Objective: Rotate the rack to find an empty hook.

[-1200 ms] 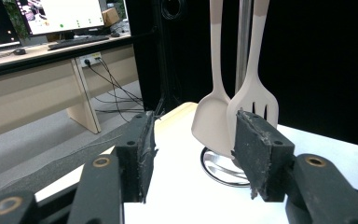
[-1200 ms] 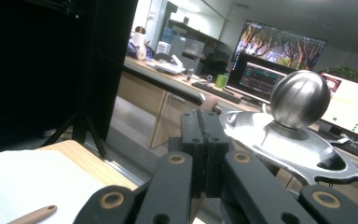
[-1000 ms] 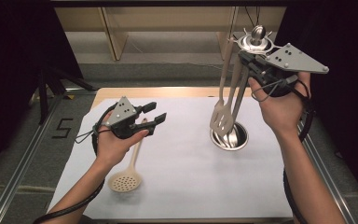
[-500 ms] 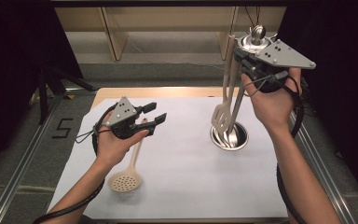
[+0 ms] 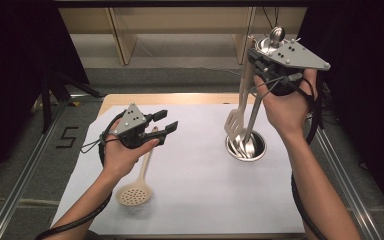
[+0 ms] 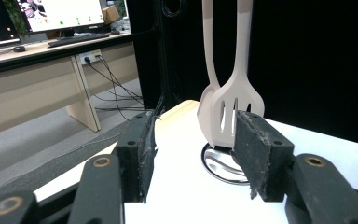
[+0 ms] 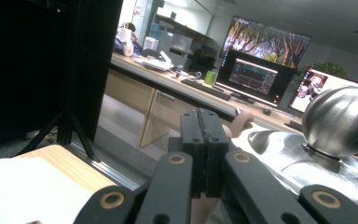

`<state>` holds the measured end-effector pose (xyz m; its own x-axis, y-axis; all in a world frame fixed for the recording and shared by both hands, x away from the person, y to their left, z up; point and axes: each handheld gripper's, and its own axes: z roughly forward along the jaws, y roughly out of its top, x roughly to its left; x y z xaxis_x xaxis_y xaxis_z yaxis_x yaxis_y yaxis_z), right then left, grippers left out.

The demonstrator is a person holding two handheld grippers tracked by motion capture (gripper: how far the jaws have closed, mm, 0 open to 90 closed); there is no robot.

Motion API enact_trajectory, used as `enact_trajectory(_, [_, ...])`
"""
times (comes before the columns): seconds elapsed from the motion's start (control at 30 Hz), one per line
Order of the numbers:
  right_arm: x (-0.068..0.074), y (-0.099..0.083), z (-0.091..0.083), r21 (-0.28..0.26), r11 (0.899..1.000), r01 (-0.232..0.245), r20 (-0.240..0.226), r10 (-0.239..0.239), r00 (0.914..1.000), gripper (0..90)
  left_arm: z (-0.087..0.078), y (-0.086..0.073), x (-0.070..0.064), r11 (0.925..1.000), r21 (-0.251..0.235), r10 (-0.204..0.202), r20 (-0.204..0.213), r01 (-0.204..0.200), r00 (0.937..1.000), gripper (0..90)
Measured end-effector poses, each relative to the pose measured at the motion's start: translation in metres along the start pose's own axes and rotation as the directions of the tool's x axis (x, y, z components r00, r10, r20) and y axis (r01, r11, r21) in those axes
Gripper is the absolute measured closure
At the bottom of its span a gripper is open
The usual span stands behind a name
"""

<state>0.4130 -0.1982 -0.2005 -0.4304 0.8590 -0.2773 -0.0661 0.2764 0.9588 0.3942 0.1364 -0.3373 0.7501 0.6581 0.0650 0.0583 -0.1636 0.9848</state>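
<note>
A: What is seen from the high view?
B: The right tongs (image 5: pixel 254 56) are closed on the handle of a slotted spatula (image 5: pixel 234 122), held well above the worktop (image 5: pixel 190 200). Its long axis hangs almost upright, blade down, just over the steel holder (image 5: pixel 246 146). The left tongs (image 5: pixel 164 121) are parted and hold nothing; a skimmer (image 5: pixel 135 190) lies below them.

A: And the left gripper view?
B: Between the open jaws, the spatula blade (image 6: pixel 237 112) is seen hanging over the holder's rim (image 6: pixel 223 165).

A: The right gripper view?
B: The jaws are pressed together; a metal knob (image 7: pixel 340 121) is seen beside them.

A: What differs from a second ago?
B: The right hand (image 5: pixel 286 107) has been raised slightly, so the blade has been lifted nearer to clearing the holder.
</note>
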Motion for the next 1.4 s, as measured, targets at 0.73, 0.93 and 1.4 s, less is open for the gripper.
enact_trajectory(0.73, [-0.019, -0.021, -0.067, -0.052, 0.998, -0.032, -0.028, 0.031, 0.9991, 90.0, -0.004, -0.005, 0.012, 0.9997, 0.013, -0.019, -0.041, 0.02, 0.999, 47.9])
enact_trajectory(0.93, [-0.031, -0.035, -0.081, -0.034, 0.997, -0.064, 0.004, 0.065, 0.9979, 90.0, 0.0, -0.014, 0.018, 0.999, 0.036, -0.026, -0.054, 0.028, 0.9982, 47.9])
enact_trajectory(1.4, [-0.041, -0.084, -0.096, 0.088, 0.989, -0.118, 0.013, 0.117, 0.993, 83.1, 0.011, -0.068, 0.057, 0.8973, 0.395, -0.126, -0.2, 0.198, 0.9716, 46.1])
